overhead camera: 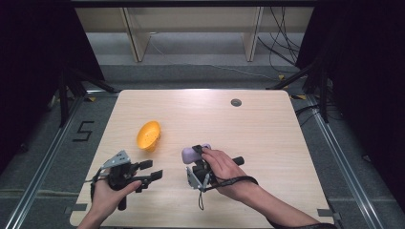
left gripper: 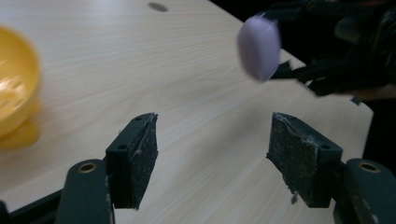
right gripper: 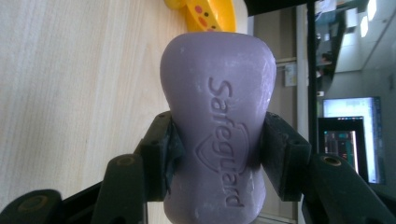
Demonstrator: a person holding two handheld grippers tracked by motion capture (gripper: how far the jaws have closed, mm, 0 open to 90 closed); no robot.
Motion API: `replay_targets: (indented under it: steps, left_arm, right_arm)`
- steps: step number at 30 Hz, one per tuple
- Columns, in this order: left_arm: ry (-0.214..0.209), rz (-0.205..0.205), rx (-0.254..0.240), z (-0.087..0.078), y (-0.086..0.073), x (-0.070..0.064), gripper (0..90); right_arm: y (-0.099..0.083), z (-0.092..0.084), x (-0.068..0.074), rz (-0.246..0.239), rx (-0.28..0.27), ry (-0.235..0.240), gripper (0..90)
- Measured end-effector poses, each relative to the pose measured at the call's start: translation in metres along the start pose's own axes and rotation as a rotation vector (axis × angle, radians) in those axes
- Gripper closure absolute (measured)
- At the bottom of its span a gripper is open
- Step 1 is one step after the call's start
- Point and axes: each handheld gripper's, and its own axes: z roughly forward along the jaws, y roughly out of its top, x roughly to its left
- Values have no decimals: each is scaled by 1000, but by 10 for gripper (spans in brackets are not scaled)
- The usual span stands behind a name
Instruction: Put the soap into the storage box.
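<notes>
Soap, a purple bar (right gripper: 219, 135), sits squeezed between the two black jaws of the right gripper (right gripper: 217, 154). The jaws pinch its narrow middle, where the sides curve in, so I think it will not slip out. The word "Safeguard" is pressed into its face. In the high view the right gripper (overhead camera: 200, 160) holds the bar just above the desk (overhead camera: 267, 129), near the middle and a little toward the person's edge. The left gripper (overhead camera: 149, 171) waits near the front left corner with its jaws wide apart and nothing in them. Maybe it is ready to help. A yellow bowl (overhead camera: 148, 135) lies tipped on its side between the two grippers, closer to the left edge, open and easy to reach.
</notes>
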Motion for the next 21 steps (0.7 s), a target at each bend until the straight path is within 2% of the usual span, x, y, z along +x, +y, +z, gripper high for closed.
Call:
replay_targets:
  steps: [1,2,3,5,7,8,11,12,14,15,16,17,18,19,21]
  left_arm:
    - [-9,13,1,4,5,-3,320]
    - [-34,38,-2,13,17,-9,323]
    - [-48,43,-4,17,22,-11,326]
    - [-61,48,-7,22,28,-11,337]
    - [-49,48,-3,24,31,-12,345]
    - [-62,46,-1,28,33,-11,362]
    - [-80,32,13,35,36,-15,367]
    - [-90,33,19,39,37,-16,368]
    - [-104,34,36,46,40,-21,369]
    - [-126,28,42,50,41,-22,370]
    - [-144,19,53,57,42,-25,372]
    - [-144,19,53,57,42,-25,374]
    - [-157,13,58,62,43,-27,375]
    - [-170,16,66,68,45,-30,376]
    - [-180,17,68,71,45,-32,377]
  right_arm:
    - [0,-1,2,11,-8,-4,507]
    - [-1,-3,3,9,5,1,507]
    - [-2,-5,5,25,2,-3,507]
    - [-6,-9,4,17,4,-4,507]
    - [-9,-11,5,33,0,-7,507]
    - [-16,-15,6,57,12,-7,506]
    - [-19,-17,6,61,9,-12,507]
    - [-22,-17,4,27,-6,-29,507]
    - [-25,-18,6,44,0,-27,507]
    - [-25,-20,5,0,2,-40,507]
    - [-25,-20,5,-1,0,-37,507]
    - [-26,-21,6,11,-2,-33,507]
    - [-26,-21,9,63,0,-18,507]
    - [-26,-21,9,53,-3,-38,507]
    - [-26,-22,9,64,5,-42,507]
